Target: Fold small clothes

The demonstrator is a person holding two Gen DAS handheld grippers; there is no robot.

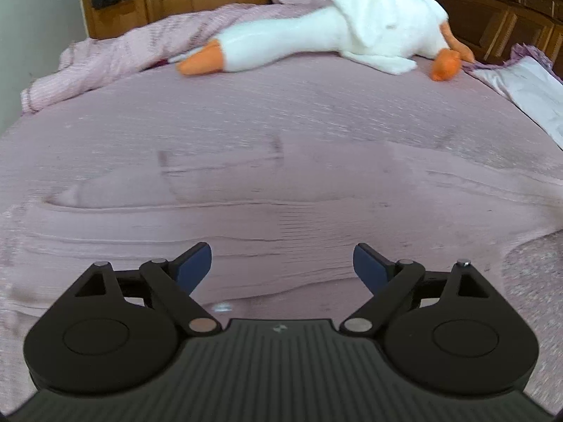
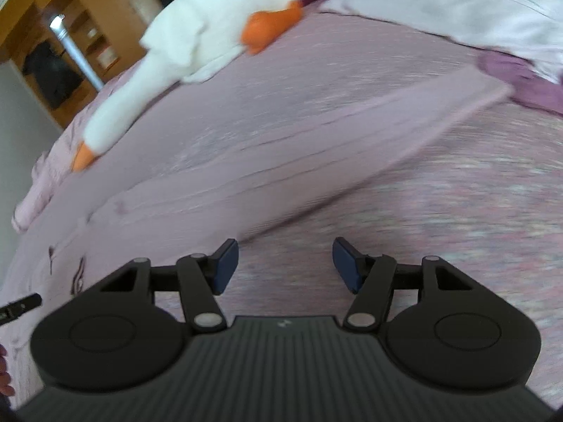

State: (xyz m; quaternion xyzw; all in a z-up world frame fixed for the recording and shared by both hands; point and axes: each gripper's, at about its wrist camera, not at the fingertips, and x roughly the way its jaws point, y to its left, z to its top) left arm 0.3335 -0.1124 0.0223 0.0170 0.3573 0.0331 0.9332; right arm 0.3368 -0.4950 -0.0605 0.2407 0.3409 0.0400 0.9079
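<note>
while the pale pink garment [image 1: 281, 211] lies spread flat across the mauve bedspread [image 1: 316, 105], both tools hang over it with nothing in their grip: the left gripper [image 1: 282, 269] has its jaws standing wide apart above the near part of the cloth, and the right gripper [image 2: 285, 263] is likewise spread wide, with bare bedspread between its blue pads [image 2: 225, 267] just past the garment's long edge. in the right wrist view the piece runs as a long band from lower left to upper right, ending near a purple ruffled pillow [image 2: 520, 84]; both views are smeared by motion, so the seams and small dark marks on it are hard to read, and i cannot tell what kind of garment it is. a white plush goose [image 1: 334, 31] lies well apart at the far side of the bed and should not interfere. my judgement is that the fold has yet to start, and the step in hand is taking hold of an edge. to do it well, each tool should come down low at a corner or hem, pinch only the garment's layer and not the bedspread beneath, which is close in colour, then lift and carry both ends together so the fold lands straight without dragging wrinkles.
</note>
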